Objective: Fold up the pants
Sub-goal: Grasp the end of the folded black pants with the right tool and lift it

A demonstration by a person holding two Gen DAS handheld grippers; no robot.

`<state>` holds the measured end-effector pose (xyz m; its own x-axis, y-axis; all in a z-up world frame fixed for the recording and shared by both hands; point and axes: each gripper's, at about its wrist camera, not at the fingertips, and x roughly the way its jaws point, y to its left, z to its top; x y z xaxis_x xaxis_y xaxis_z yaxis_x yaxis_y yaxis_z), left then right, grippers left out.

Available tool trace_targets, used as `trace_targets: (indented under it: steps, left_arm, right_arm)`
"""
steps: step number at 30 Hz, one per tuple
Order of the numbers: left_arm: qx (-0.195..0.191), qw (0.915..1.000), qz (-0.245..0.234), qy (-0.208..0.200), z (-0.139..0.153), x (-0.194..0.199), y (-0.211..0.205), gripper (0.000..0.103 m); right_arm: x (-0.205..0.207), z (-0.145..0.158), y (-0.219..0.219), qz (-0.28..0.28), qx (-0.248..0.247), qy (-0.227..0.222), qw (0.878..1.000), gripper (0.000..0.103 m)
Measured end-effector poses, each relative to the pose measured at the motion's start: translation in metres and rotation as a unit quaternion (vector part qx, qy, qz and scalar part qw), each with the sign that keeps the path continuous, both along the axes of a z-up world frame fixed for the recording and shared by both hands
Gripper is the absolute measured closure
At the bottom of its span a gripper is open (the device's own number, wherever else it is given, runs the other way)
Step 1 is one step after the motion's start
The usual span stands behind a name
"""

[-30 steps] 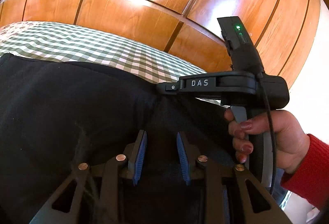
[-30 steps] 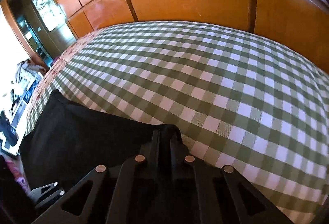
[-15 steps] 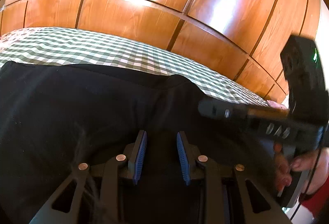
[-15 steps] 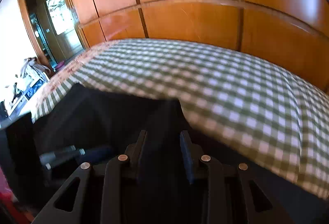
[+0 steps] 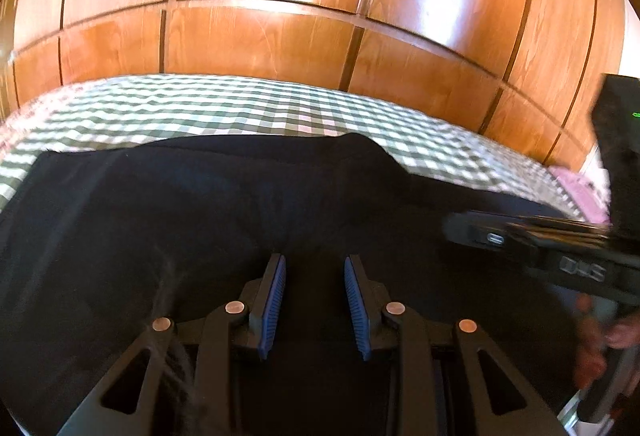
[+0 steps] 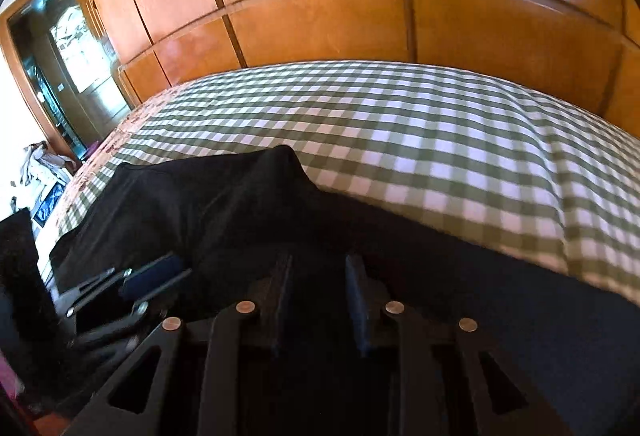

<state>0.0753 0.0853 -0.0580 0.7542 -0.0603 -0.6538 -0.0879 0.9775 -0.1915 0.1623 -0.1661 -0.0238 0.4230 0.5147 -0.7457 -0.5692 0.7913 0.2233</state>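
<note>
Black pants (image 5: 160,215) lie spread on a green and white checked bed cover (image 5: 200,107). My left gripper (image 5: 314,258) hangs low over the dark cloth, its blue pads (image 5: 274,300) apart with nothing pressed between them. In the right wrist view my right gripper (image 6: 319,258) stands over the pants (image 6: 180,215) with its jaws closing. Cloth lies under the gap, and the pads do not press on it. A raised peak of cloth (image 6: 284,159) stands ahead of it. The left gripper's fingers (image 6: 152,272) show at the lower left.
Glossy wooden wardrobe panels (image 5: 280,35) rise behind the bed. A doorway (image 6: 60,55) and clutter lie to the left in the right wrist view. A hand (image 5: 616,332) holds the right gripper's handle at the right edge. Bare checked cover (image 6: 440,135) lies beyond the pants.
My right gripper, shut on the pants' edge a second ago, has opened, let go and drawn back. In the left wrist view it has slid right and lower. The left gripper has tilted slightly.
</note>
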Motion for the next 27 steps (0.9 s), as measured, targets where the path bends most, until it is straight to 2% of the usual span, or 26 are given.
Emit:
trace_targets:
  steps: [4, 7, 9, 12, 15, 19, 21, 22, 24, 25, 27]
  left_arm:
    - [0.008, 1.0, 0.003, -0.001, 0.002, -0.012, -0.008, 0.062]
    - [0.012, 0.9999, 0.003, -0.008, 0.001, -0.019, -0.013, 0.056]
    - [0.028, 0.9995, 0.003, -0.014, 0.0, -0.023, -0.018, 0.055]
    - [0.05, 0.9986, 0.003, -0.014, 0.0, -0.026, -0.024, 0.054]
    - [0.041, 0.9991, 0.004, -0.003, 0.006, -0.027, -0.027, 0.053]
    - [-0.013, 0.9996, -0.024, -0.008, 0.013, -0.031, -0.031, 0.053]
    - [-0.014, 0.9987, -0.048, -0.01, 0.016, -0.032, -0.042, 0.053]
    - [-0.006, 0.9981, -0.061, -0.01, 0.016, -0.033, -0.05, 0.053]
    - [0.008, 0.9964, -0.084, -0.011, 0.016, -0.033, -0.062, 0.053]
    - [0.015, 0.9952, -0.096, -0.01, 0.014, -0.033, -0.068, 0.053]
    - [0.032, 0.9935, -0.109, -0.01, 0.013, -0.033, -0.08, 0.053]
  right_arm:
    - [-0.027, 0.005, -0.047, -0.028, 0.005, -0.005, 1.0, 0.072]
    - [-0.042, 0.006, -0.101, -0.079, 0.02, 0.002, 0.997, 0.072]
    - [-0.047, 0.006, -0.129, -0.106, 0.035, 0.009, 0.994, 0.072]
    - [-0.057, 0.012, -0.176, -0.16, 0.056, 0.012, 0.985, 0.071]
    - [-0.067, 0.017, -0.222, -0.227, 0.063, 0.012, 0.972, 0.069]
    - [-0.082, 0.016, -0.29, -0.327, 0.086, 0.016, 0.941, 0.068]
    - [-0.095, 0.014, -0.332, -0.396, 0.105, 0.019, 0.912, 0.068]
    - [-0.099, 0.013, -0.345, -0.418, 0.112, 0.019, 0.901, 0.068]
    - [-0.112, 0.011, -0.381, -0.478, 0.138, 0.017, 0.867, 0.068]
    - [-0.118, 0.009, -0.402, -0.509, 0.157, 0.02, 0.846, 0.068]
    - [-0.123, 0.005, -0.424, -0.538, 0.177, 0.029, 0.824, 0.066]
